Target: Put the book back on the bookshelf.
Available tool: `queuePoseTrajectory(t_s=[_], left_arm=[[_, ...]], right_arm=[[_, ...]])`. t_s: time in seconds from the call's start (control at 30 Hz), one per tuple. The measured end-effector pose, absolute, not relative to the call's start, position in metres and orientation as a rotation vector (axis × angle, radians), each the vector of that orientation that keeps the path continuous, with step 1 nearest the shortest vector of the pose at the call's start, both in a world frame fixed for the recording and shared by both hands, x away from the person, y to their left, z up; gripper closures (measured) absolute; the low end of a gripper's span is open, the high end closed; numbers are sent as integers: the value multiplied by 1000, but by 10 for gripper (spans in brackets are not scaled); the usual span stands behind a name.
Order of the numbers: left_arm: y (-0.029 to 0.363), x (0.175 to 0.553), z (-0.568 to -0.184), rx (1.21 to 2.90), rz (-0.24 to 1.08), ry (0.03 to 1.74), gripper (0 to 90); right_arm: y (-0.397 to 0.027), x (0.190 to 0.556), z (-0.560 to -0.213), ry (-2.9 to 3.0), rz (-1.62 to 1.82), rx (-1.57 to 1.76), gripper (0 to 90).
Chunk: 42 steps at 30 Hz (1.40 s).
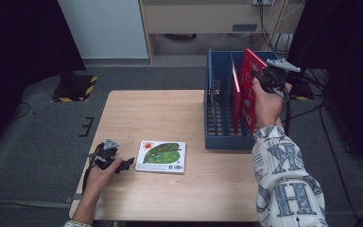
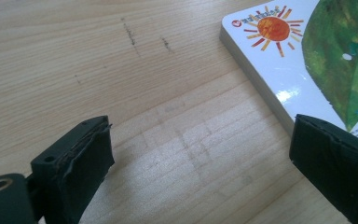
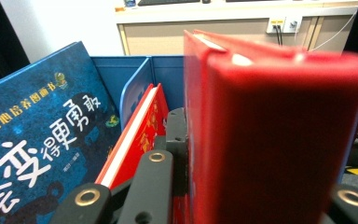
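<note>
A white picture book (image 1: 161, 156) with a green leaf and an orange sun on its cover lies flat on the wooden table (image 1: 170, 118). My left gripper (image 1: 125, 163) rests on the table just left of it, open; between its jaws I see bare wood, and the book's corner (image 2: 279, 60) lies close to the right jaw. My right gripper (image 1: 261, 78) is shut on a red book (image 1: 251, 90) and holds it upright over the right side of a blue basket (image 1: 227, 141). The red book (image 3: 279, 140) hides one of that gripper's jaws.
In the basket a second red book (image 3: 140, 130) leans against a divider, and a dark blue book (image 3: 37, 135) stands in the left compartment. The basket sits at the table's right edge. A cabinet and cables stand beyond the table.
</note>
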<state>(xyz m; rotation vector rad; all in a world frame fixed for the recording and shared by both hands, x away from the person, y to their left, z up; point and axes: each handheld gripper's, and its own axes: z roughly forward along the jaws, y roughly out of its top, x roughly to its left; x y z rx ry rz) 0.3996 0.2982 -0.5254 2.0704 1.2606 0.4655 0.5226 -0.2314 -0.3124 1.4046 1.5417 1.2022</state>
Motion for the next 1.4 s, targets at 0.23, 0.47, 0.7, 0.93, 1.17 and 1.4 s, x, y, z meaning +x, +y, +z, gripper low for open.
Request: queuePoseTrajectory(t_s=[0.23,0.47,0.7,0.93,1.17,1.4], left_arm=[[300,401,-528,2083,455,1275,54],[300,401,-529,2075,448,1283,54],[300,401,-528,2081,457,1276,56],[299,401,-528,2080,457,1274,56],[299,401,-528,2080,460,1270,57],[298,402,-528,2082,459,1267,60]], right_arm=[[-229,525,-320,1533,1199,1396,791],[-227,528,-333,1527,1193,1399,790],[-225,530,-339,1534,1179,1392,790],[-223,530,-346,1534,1169,1393,790],[-222,531,-353,1541,1155,1404,789],[-220,533,-357,1550,1147,1404,788]])
